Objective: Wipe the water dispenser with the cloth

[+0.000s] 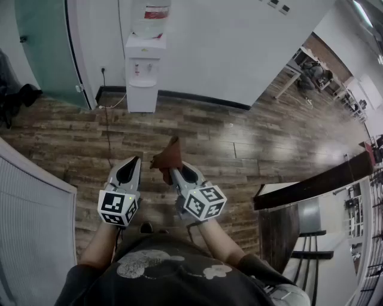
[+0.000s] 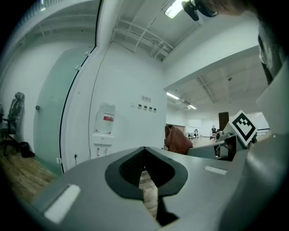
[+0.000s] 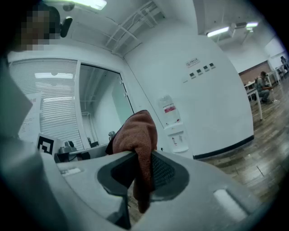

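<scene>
A person stands on a wood floor [image 1: 251, 143], well apart from the dispenser [image 1: 143, 76], which is set against a white wall with an upturned bottle [image 1: 151, 18] on top. The whole layout is given only by the head view: the left gripper [image 1: 134, 162] and right gripper [image 1: 174, 171] are held side by side at waist height, both pointed toward the dispenser, and a cable [image 1: 108, 122] is seen trailing across the floor from the wall beside it. The left gripper view alone takes in a chair [image 2: 13, 118] by a frosted glass door, while window blinds [image 3: 49, 106] and a seated person [image 3: 262, 86] at a far table are shown only in the right gripper view. The jaws of the left gripper [image 2: 145, 173] are seen drawn together with nothing between them, only a sliver of floor showing through. The jaws of the right gripper [image 3: 140, 177] are clamped on the cloth [image 3: 135, 135], a rust-brown one that is bunched above the jaws and hangs down between them; it is also seen in the head view [image 1: 167, 156] and from the left gripper [image 2: 177, 140]. A red label is carried on the bottle [image 3: 168, 108], and small signs are fixed on the wall; no writing on either can be read.
</scene>
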`<control>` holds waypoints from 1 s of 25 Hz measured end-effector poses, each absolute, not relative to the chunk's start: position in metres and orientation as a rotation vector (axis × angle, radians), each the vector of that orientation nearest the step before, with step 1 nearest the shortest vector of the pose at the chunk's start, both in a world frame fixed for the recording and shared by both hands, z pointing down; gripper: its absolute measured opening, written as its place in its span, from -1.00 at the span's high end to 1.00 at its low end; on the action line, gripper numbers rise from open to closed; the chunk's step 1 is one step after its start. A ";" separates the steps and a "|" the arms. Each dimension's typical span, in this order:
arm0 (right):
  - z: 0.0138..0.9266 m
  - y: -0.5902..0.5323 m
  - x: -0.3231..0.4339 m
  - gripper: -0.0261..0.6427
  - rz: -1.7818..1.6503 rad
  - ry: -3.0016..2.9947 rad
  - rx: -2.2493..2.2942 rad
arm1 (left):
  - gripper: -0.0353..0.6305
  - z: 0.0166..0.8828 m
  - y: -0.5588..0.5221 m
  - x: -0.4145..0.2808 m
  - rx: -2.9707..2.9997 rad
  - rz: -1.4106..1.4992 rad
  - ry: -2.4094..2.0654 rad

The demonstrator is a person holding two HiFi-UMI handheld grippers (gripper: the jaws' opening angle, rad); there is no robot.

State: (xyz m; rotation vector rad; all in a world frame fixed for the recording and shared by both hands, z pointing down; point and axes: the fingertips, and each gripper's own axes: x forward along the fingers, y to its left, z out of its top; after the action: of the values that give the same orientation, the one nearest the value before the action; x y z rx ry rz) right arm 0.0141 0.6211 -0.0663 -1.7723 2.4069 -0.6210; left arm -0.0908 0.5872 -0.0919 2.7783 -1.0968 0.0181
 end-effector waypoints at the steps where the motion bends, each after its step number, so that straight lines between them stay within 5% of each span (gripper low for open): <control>1: -0.067 0.620 0.013 0.75 -0.619 2.410 -1.773 | 0.84 -0.090 0.586 -0.093 2.771 0.018 -1.096; 25: -0.052 0.591 -0.021 0.75 -0.585 2.465 -1.742 | 0.84 -0.060 0.556 -0.128 2.731 0.076 -1.169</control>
State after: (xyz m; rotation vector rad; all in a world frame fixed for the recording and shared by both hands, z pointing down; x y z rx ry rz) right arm -0.0215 0.5908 -0.0515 -1.7423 2.4650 -0.5847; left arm -0.1276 0.5563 -0.0595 2.7314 -1.1692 0.0759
